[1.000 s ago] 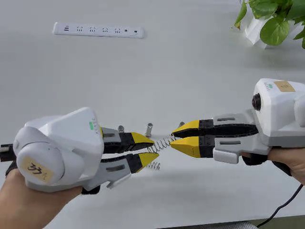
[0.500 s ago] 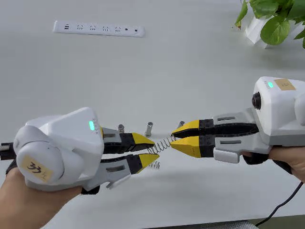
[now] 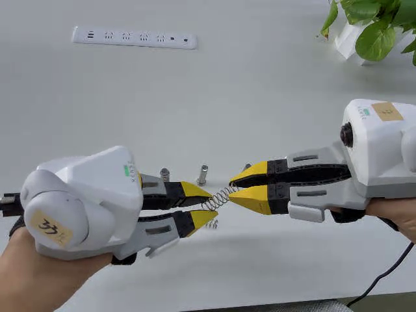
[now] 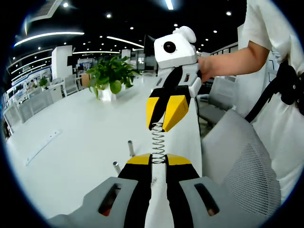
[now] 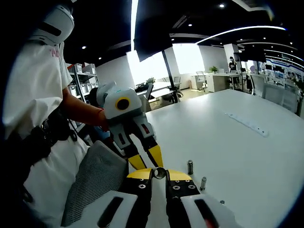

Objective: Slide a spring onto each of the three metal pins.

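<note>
- The white worktop (image 3: 260, 97) carries three metal pins (image 3: 203, 174), all seemingly bare;
- We see the left gripper (image 3: 209, 203) and right gripper (image 3: 231, 188) fingers clenched on one spring (image 3: 220, 197), aloft near the pins; we judge none fitted yet.

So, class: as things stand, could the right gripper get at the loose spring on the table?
Probably not: the right gripper is shut on the held spring, and the loose spring lies beneath the left gripper, whose jaws block the way.
</note>
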A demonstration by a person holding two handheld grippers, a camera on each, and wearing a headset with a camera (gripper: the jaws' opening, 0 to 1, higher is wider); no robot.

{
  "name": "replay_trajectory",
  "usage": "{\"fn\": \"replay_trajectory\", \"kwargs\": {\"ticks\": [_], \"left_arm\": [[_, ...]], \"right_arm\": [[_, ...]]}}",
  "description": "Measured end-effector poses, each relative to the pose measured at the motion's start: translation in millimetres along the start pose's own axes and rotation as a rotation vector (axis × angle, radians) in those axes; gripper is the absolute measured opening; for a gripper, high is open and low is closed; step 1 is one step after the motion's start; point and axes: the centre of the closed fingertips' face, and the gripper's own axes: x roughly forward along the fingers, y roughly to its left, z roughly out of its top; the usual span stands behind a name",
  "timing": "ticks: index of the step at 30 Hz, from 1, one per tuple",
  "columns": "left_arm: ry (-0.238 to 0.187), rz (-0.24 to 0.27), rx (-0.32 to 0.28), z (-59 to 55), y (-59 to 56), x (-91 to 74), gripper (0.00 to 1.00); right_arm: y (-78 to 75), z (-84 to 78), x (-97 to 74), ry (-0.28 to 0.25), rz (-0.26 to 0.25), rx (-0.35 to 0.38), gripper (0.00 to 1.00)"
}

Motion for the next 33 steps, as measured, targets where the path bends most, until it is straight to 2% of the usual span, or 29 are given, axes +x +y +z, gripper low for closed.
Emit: {"fn": "replay_trajectory", "kwargs": {"ticks": [12,26,33], "left_arm": [[-0.001,-0.009,-0.003,0.9,-1.4,0.4,0.07],[-0.004,-0.015,-0.005,2.7,-1.5,2.4,0.07],[-0.004,-0.015,0.0,2.3,-1.5,2.7,0.07]], "right_arm": [[2.7,4.9,2.1,0.044,-0.001,-0.076,0.06],[6.4,8.6,5.0,0.113,-0.001,-0.197,0.06],[6.0,7.6,5.1,0.136,-0.003,-0.223,0.06]]}}
